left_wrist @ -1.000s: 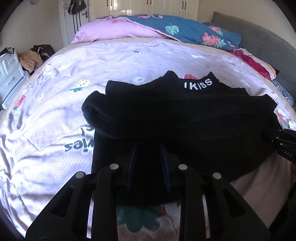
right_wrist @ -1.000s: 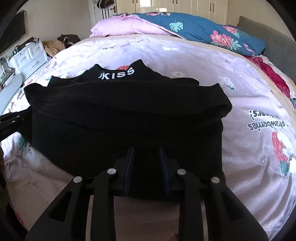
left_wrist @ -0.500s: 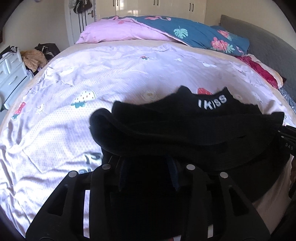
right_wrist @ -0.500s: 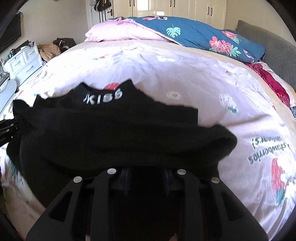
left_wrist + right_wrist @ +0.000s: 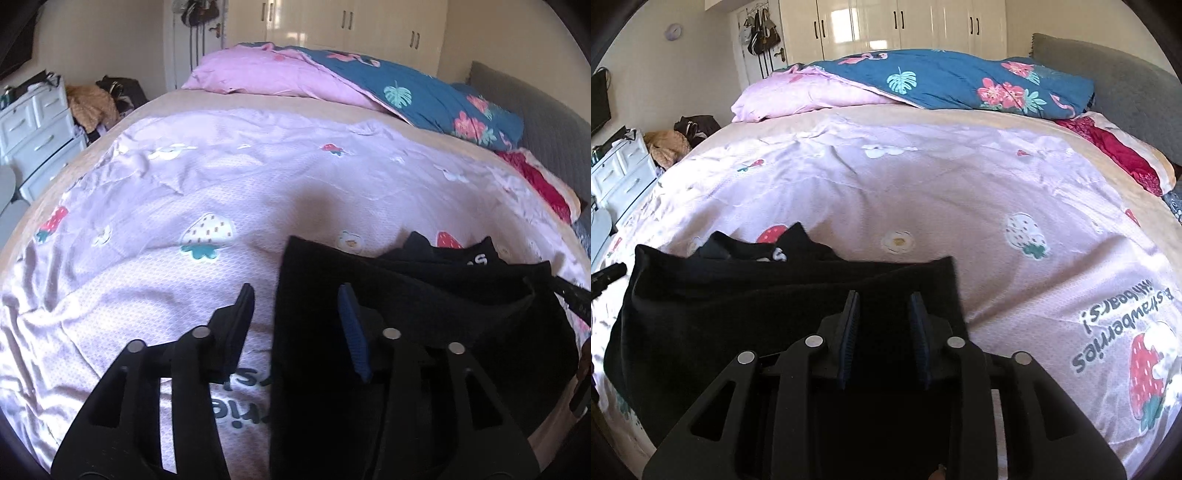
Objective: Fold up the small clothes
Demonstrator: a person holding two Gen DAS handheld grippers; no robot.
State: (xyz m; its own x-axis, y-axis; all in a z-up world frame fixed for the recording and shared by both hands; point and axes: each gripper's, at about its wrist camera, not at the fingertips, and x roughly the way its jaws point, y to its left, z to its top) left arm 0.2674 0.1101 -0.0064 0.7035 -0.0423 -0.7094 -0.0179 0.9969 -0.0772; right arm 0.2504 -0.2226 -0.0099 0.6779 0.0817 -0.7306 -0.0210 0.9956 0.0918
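**Operator A:** Compare the two wrist views.

**Operator B:** The left wrist view shows the left gripper [image 5: 295,291] over the left edge of the black garment [image 5: 424,314]. Its jaws are opening. The left finger stands over bare sheet, the blue-padded right finger over black cloth, and the garment edge lies between them without being pinched. The right wrist view shows the right gripper [image 5: 884,299] over the same black garment [image 5: 775,306]. Its jaws are narrowly parted and opening slightly, and I cannot tell whether the pads press on the cloth. Only the right wrist view shows a round wall clock [image 5: 673,31] and hanging handbags [image 5: 759,31] in the clear.

**Operator A:** Location of the garment?

**Operator B:** Folded over itself, at the near edge of the bed, on the pink strawberry-print sheet [image 5: 923,192].

**Operator A:** Counts?

**Operator B:** One garment, two grippers, one pink pillow [image 5: 266,75], one blue floral quilt [image 5: 960,79], one white drawer unit [image 5: 37,125].

**Operator A:** Readable text?

**Operator B:** The sheet print [image 5: 1123,323], upside down, reads "strawberries" with "bear(s)" above it. The garment's white lettering [image 5: 478,260] is mostly covered. Only an "S" is legible.
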